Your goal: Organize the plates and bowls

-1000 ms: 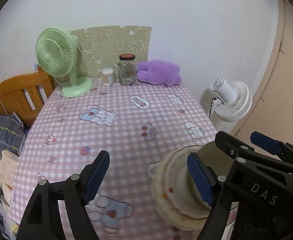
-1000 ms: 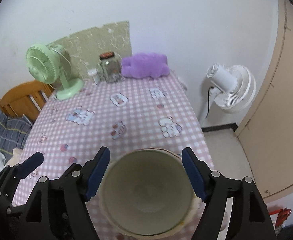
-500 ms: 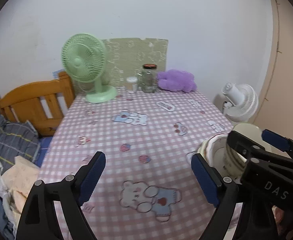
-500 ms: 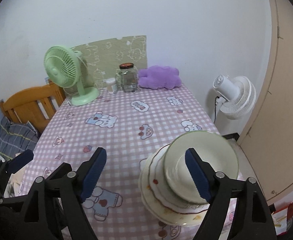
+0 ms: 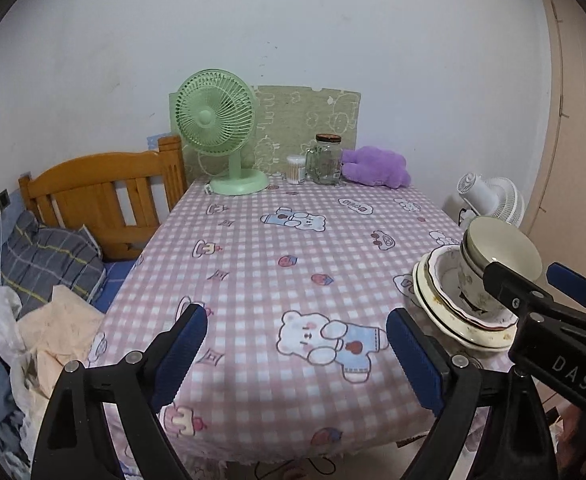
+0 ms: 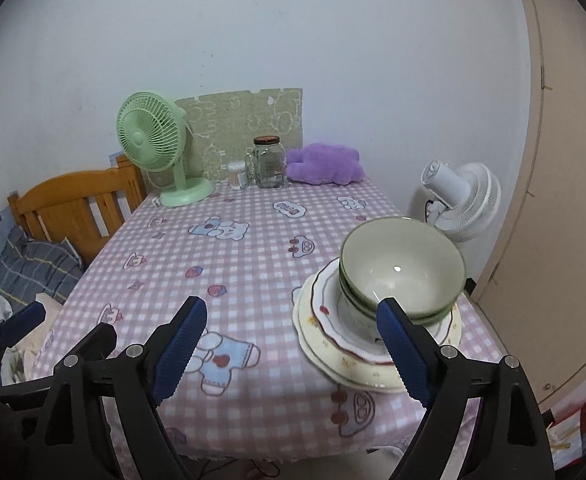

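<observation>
Bowls [image 6: 403,270] sit beyond right tongs [image 6: 293,344], untouched.

Pulled back from the stack of bowls and plates [image 6: 377,320] near the counter's [image 6: 253,264] right edge. Right hand-held gripper [image 6: 293,356] drawn away from the top green bowl [image 6: 403,266], once framed between its pads; jaws just opened wider, empty. Left hand-held gripper [image 5: 299,358] likewise withdrawn and spread, nothing between its pads.
</observation>
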A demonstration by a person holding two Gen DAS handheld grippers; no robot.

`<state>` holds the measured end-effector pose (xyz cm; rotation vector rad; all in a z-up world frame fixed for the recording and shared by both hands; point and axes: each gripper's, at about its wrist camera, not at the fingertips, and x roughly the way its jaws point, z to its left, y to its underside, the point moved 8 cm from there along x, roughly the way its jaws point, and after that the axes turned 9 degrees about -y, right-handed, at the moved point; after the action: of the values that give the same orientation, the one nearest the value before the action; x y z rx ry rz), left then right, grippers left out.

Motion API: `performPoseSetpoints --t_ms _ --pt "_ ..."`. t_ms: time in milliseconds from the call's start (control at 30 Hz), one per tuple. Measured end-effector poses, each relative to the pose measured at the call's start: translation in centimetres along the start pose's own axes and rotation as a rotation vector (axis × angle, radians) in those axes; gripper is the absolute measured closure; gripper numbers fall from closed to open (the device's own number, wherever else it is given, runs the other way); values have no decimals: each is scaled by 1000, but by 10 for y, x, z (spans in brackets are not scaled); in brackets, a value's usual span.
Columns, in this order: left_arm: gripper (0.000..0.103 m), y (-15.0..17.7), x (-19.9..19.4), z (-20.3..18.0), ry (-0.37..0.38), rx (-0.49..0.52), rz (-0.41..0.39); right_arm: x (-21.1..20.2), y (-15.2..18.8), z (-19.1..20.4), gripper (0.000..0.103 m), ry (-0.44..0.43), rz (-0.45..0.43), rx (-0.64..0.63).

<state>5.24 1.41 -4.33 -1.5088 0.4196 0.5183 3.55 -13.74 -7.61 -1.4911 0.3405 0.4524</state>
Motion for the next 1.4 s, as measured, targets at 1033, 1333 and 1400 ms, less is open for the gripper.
performPoseSetpoints --t_ms 1033,1333,1400 --pt "2 5 -19 4 -41 -35 -13 -25 12 -5 13 -1 -3 -8" --pt "0 5 -22 1 -41 -27 -18 -25 15 -6 13 -2 -4 -6" --pt "0 5 -22 2 -40 -26 -20 -25 15 -5 13 -3 -5 -6"
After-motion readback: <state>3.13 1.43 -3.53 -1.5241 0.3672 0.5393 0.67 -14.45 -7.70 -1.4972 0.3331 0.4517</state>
